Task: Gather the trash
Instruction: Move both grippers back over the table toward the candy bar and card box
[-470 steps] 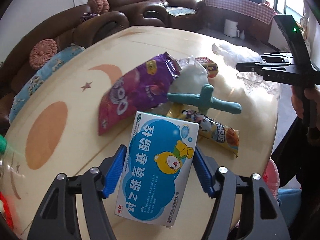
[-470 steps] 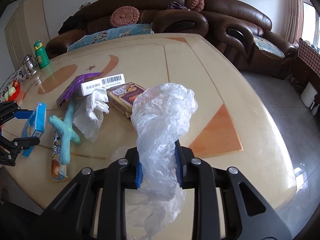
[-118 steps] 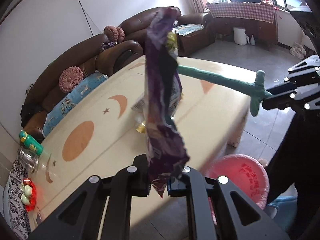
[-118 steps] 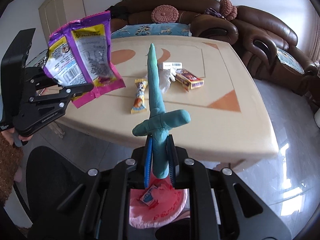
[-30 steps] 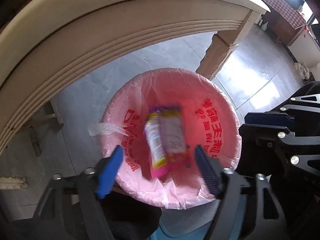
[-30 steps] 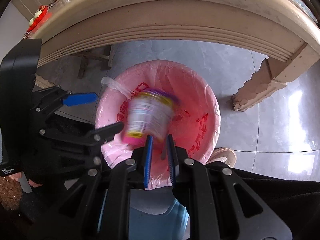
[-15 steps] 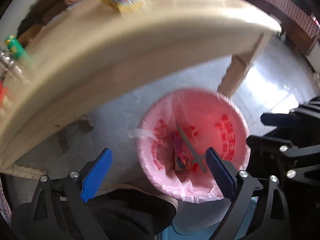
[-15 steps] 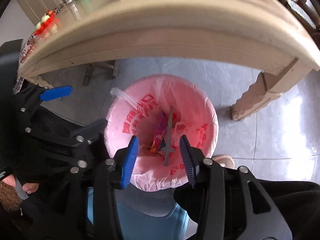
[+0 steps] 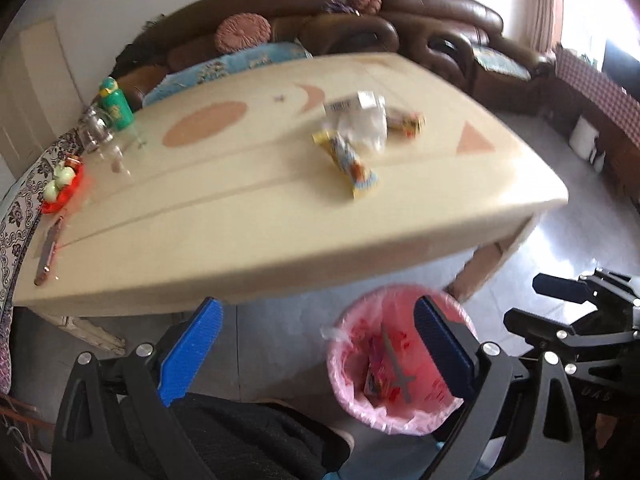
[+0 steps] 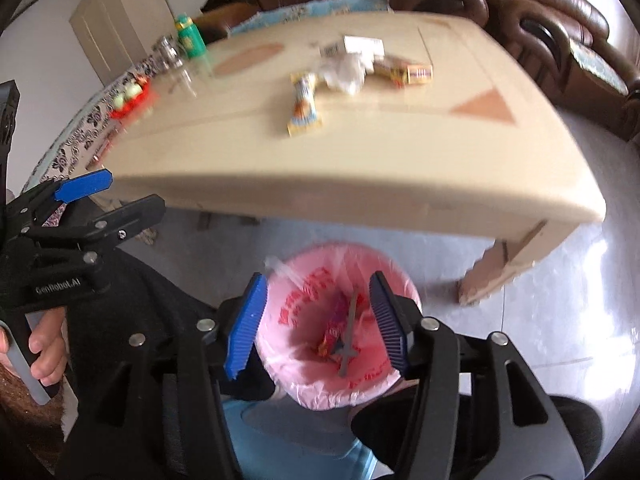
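Brown leather sofa (image 9: 420, 12), grey tile floor (image 10: 580, 320), white walls.

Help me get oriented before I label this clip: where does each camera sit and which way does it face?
Left wrist: on the left gripper, open, looking over the pink-lined trash bin toward the table; the right gripper shows at right.
Right wrist: on the right gripper, open, above the bin; left gripper and hand show at left.
Shared: bin, table, yellow snack wrapper.
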{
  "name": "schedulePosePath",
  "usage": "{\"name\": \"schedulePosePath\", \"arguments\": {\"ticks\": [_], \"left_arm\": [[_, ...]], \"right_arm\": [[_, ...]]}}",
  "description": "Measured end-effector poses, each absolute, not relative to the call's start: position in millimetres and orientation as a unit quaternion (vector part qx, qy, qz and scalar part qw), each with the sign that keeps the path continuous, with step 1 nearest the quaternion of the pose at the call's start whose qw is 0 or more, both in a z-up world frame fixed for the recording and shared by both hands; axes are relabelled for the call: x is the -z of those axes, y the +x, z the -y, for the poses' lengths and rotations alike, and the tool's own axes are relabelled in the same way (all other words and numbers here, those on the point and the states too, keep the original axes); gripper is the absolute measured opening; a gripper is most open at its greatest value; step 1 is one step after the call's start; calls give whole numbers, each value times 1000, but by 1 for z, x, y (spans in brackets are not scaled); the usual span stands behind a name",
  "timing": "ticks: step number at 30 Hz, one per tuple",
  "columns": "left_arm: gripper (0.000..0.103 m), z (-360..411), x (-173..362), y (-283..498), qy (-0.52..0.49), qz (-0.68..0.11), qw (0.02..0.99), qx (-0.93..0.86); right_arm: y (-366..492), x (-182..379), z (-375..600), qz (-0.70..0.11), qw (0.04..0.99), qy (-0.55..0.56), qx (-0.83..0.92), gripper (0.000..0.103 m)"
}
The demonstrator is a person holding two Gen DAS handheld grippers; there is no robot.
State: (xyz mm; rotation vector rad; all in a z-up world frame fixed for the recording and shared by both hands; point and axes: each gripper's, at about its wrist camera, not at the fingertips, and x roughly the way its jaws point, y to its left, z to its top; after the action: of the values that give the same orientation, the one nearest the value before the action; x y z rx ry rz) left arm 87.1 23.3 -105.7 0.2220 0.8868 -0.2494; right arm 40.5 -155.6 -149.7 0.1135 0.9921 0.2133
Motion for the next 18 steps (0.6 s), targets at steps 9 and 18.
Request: {"name": "schedulePosePath", "arguments": {"ticks": [9,18], "left_arm": [[95,-16,60,107,95,-397,907,105],[95,-4,61,145,56,-411,904,107]], "right_arm": [[56,97,172,-418,903,23,-93,59],[86,79,192,-398,913,-1,-91,66]]}}
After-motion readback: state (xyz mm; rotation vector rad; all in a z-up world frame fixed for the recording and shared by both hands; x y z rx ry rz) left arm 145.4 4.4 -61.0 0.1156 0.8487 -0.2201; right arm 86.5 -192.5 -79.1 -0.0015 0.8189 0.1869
